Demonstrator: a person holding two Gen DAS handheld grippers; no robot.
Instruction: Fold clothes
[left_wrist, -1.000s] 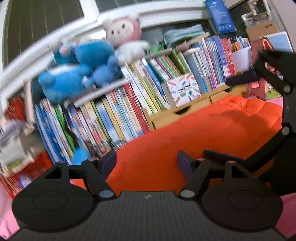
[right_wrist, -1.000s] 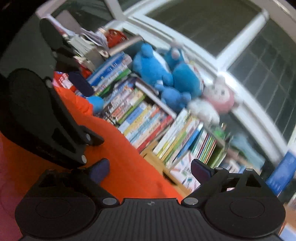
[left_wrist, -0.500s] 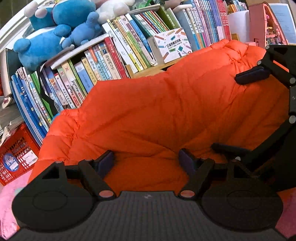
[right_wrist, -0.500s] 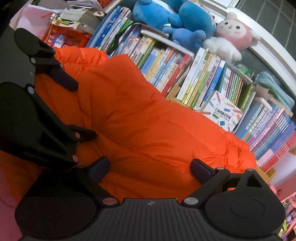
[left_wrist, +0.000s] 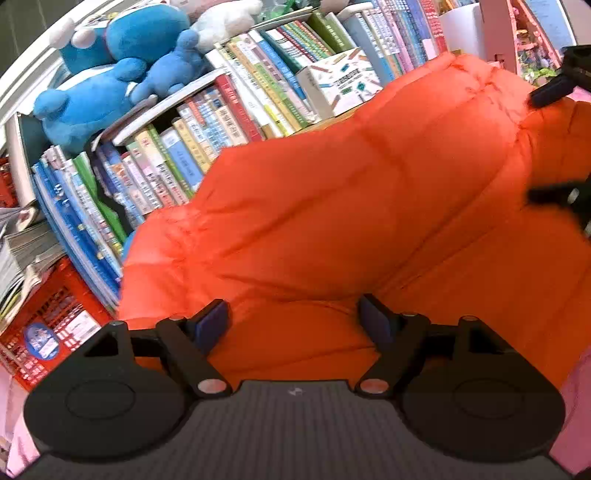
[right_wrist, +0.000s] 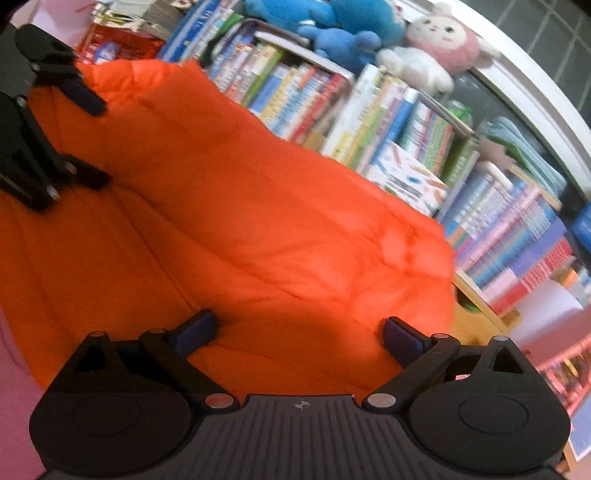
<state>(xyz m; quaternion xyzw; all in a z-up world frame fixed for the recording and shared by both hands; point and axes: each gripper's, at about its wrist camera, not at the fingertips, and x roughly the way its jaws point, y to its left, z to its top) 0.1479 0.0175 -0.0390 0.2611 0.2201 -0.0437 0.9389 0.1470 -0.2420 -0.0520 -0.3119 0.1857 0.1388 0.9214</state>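
An orange puffy jacket (left_wrist: 369, 206) lies bunched in front of a bookshelf and fills most of both views (right_wrist: 236, 221). My left gripper (left_wrist: 295, 322) is open, low over the jacket's near edge, with orange fabric between its fingers. My right gripper (right_wrist: 298, 335) is open too, wider, over another part of the same edge. Each gripper shows in the other's view: the right gripper (left_wrist: 552, 144) at the far right edge, the left gripper (right_wrist: 88, 137) at the far left, both open over the jacket. What lies under the jacket is hidden.
Behind the jacket runs a bookshelf (left_wrist: 221, 122) packed with books, with blue plush toys (left_wrist: 110, 85) and a pink and white plush (right_wrist: 439, 48) on top. A red crate (left_wrist: 48, 317) stands at the left. A pink surface (right_wrist: 14, 406) shows at the near edges.
Both views have tipped down from the bookshelf and toys onto the jacket, which now fills the frames. Both grippers came closer to it and stayed open; the other gripper sits further to the side.
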